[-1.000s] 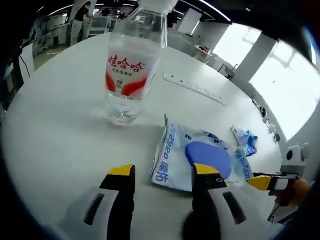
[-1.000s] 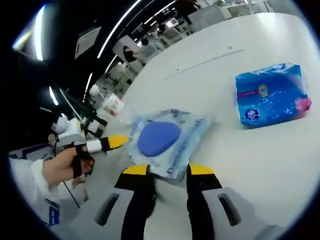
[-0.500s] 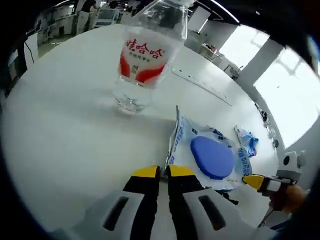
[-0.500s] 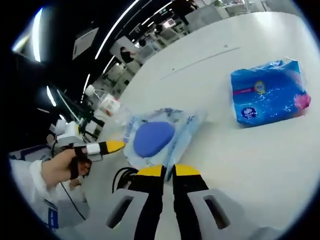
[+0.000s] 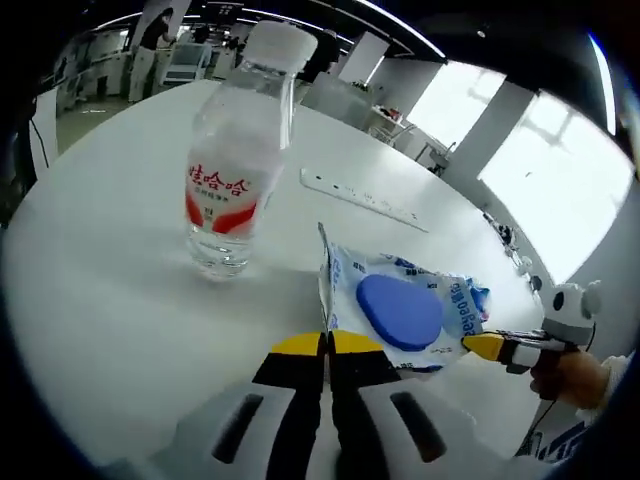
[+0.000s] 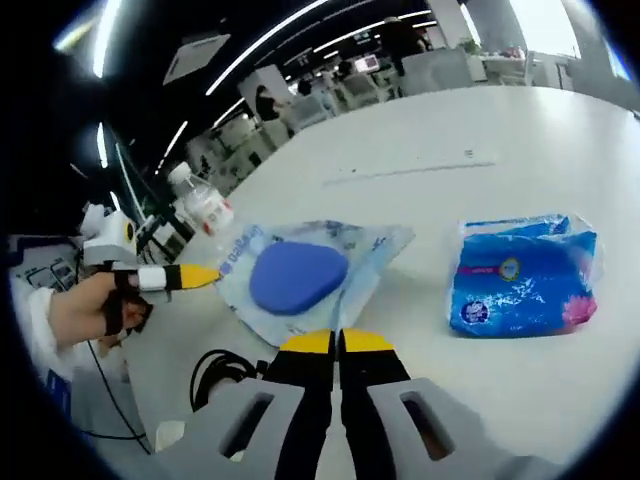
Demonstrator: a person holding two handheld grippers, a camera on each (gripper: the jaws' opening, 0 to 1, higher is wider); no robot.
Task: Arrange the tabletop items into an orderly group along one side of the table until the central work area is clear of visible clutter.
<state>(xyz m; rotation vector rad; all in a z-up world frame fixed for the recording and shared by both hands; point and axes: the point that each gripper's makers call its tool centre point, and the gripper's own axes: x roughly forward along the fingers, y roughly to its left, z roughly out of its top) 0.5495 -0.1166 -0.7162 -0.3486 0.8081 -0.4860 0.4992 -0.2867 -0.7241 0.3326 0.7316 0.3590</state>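
White table (image 5: pixel 110 300): 1 clear packet holding a blue pad (image 5: pixel 398 311) (image 6: pixel 296 277) is pinched at opposite edges by both tongs, the left tongs (image 5: pixel 325 344) pressed together on one edge and the right tongs (image 6: pixel 337 342) on the other. 1 water bottle (image 5: pixel 236 178) with a red label is stood upright beside the packet. 1 blue tissue pack (image 6: pixel 520 281) is laid flat near the packet, apart from it.

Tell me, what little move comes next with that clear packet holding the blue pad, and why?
Probably lift the clear packet slightly and carry it toward the water bottle. Both grippers, left and right, appear pinched shut on its opposite edges, and it lies between the bottle and the blue tissue pack, so grouping it would help clear that stretch of the white table.
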